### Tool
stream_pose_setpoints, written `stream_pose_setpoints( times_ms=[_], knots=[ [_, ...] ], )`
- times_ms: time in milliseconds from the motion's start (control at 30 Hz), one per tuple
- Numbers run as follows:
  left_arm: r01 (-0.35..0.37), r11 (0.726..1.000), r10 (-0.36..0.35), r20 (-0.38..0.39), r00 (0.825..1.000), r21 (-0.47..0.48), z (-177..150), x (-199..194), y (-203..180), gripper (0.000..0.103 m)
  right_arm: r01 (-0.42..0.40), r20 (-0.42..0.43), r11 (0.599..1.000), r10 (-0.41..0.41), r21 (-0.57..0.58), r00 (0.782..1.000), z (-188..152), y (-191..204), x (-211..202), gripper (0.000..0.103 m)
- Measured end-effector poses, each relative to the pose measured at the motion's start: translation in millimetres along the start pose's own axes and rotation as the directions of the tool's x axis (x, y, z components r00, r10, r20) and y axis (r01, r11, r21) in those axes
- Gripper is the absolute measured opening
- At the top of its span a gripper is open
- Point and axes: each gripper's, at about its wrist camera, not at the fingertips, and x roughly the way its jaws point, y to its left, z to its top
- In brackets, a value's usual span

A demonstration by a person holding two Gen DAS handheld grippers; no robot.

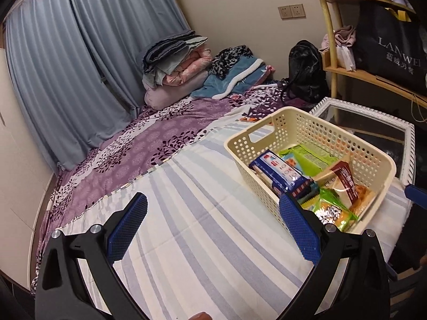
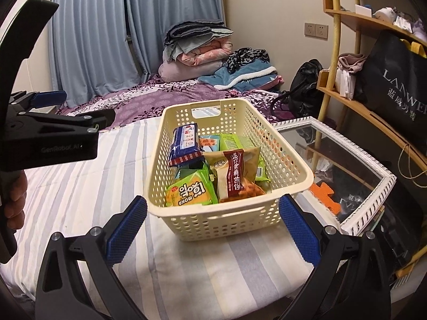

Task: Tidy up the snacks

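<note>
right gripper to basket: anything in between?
Nothing. In the right wrist view only bare striped sheet lies between the open right gripper and the basket; no snack is outside it.

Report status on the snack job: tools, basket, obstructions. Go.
Left tool open, empty. Right tool open, empty, near end of basket between its fingers, no contact. Snack packets all inside basket on striped bedsheet. Nothing in the way.

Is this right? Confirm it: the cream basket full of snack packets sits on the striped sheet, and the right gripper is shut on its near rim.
Not quite. The right gripper is open, its blue pads clear of the cream basket and holding nothing, as the right wrist view shows. The snack packets are in the basket, which sits on the striped sheet.
</note>
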Motion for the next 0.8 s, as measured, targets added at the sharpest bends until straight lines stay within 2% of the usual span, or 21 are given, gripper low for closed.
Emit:
stream_pose_setpoints(
  times_ms=[133, 400, 800],
  knots=[
    [-0.043, 0.998, 0.042, 0.021, 0.999, 0.035, -6.8, -7.6, -4.3, 0.100, 0.008, 0.000, 1.000, -0.008, -0.020, 1.000, -3.0, 4.3, -3.7, 0.098],
    [0.005, 0.998, -0.005, 0.009, 1.000, 0.061, -15.1, -13.0, -8.1, 0.100, 0.013, 0.008, 0.999, -0.013, -0.029, 1.000, -3.1, 6.5, -8.9, 0.098],
    [0.019, 0.996, -0.015, -0.047, 0.999, 0.092, -24.1, -0.1, -15.2, 0.100, 0.022, -0.008, 0.999, -0.023, -0.042, 1.000, -4.1, 7.6, -3.4, 0.098]
  ],
)
